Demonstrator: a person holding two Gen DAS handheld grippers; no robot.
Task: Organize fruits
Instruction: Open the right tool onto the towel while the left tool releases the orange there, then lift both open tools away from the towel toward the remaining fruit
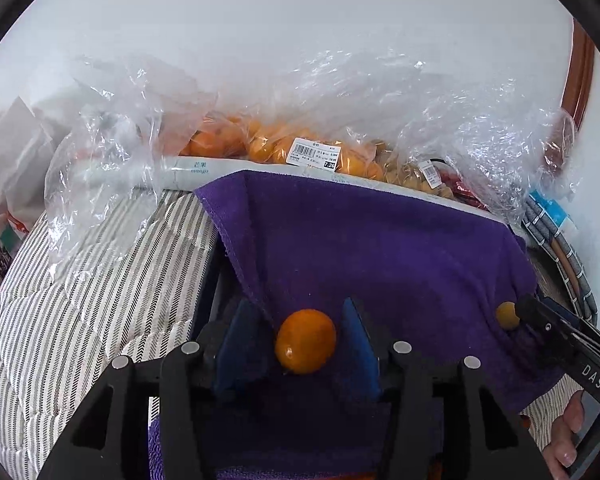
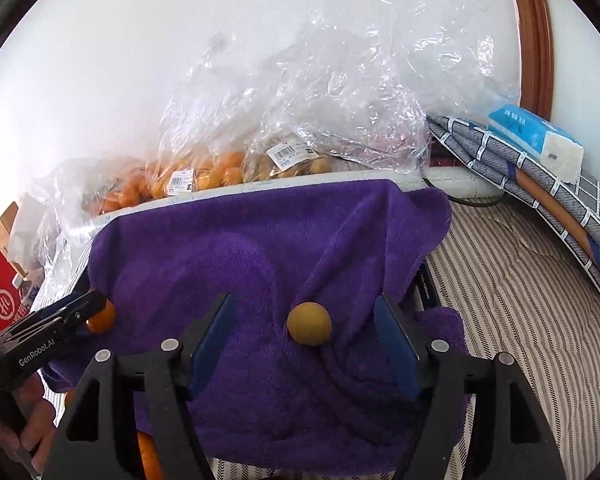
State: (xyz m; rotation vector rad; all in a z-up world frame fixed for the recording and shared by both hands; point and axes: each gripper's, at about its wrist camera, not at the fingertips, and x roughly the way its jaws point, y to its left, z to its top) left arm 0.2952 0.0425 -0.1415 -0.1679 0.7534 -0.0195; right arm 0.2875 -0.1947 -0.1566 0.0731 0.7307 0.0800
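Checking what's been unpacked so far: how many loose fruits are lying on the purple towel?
2: an orange fruit between the left gripper's open jaws, and a duller yellow fruit between the right gripper's. Towel folds may hide others.

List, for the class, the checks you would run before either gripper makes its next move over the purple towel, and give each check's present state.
1. Left gripper clear of the orange fruit: ok; the pads stand off it on both sides.
2. Right gripper clear of the small yellow-brown fruit: ok; wide gaps on both sides.
3. Both fruits resting on the purple towel: ok.
4. Fruits settled and not rolling: cannot tell from one moment.
5. Bagged fruit behind the towel out of the grippers' way: ok.
6. A place ready to receive sorted fruit: cannot tell; no bowl or tray shows.
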